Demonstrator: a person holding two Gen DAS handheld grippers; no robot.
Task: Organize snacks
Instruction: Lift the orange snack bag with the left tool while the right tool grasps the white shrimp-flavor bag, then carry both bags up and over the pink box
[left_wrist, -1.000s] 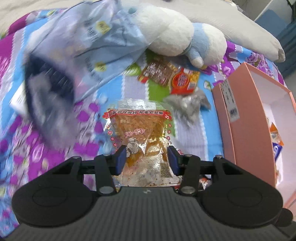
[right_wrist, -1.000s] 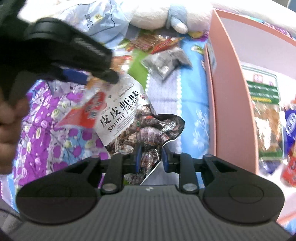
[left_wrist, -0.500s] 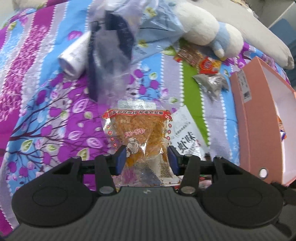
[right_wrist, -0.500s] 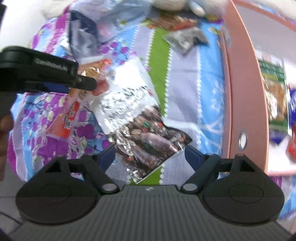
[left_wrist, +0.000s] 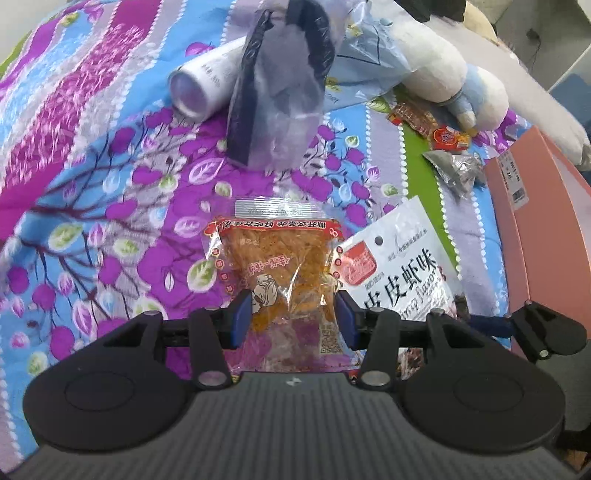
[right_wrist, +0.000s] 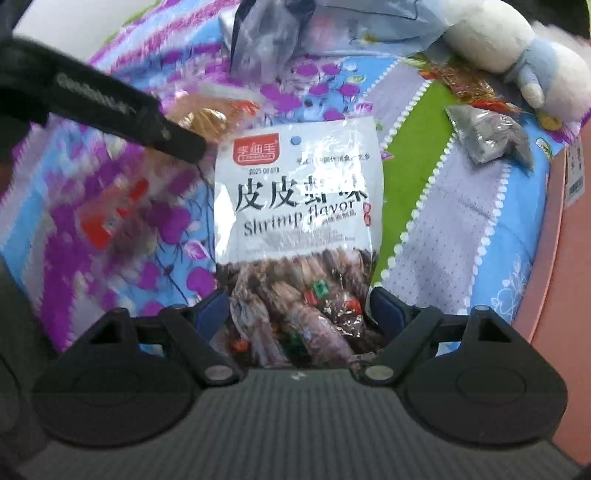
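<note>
My left gripper (left_wrist: 292, 317) is shut on a clear packet of orange snack strips (left_wrist: 280, 273), held above the flowered bedspread. A white shrimp flavor packet (right_wrist: 299, 206) lies flat on the bedspread, also in the left wrist view (left_wrist: 399, 273). My right gripper (right_wrist: 299, 314) is open, its jaws on either side of that packet's lower end. The pink box (left_wrist: 546, 236) stands to the right. A silver packet (right_wrist: 487, 138) and small red and orange packets (left_wrist: 428, 123) lie farther back.
A white and blue plush toy (left_wrist: 454, 77), a grey plastic bag (left_wrist: 280, 96) and a white tube (left_wrist: 203, 85) lie at the back. The left gripper's arm (right_wrist: 110, 107) crosses the upper left of the right wrist view.
My right gripper opened and let the shrimp packet drop flat onto the bedspread, then came in around its lower end. My left gripper, still holding the orange packet, drew back to the left.
</note>
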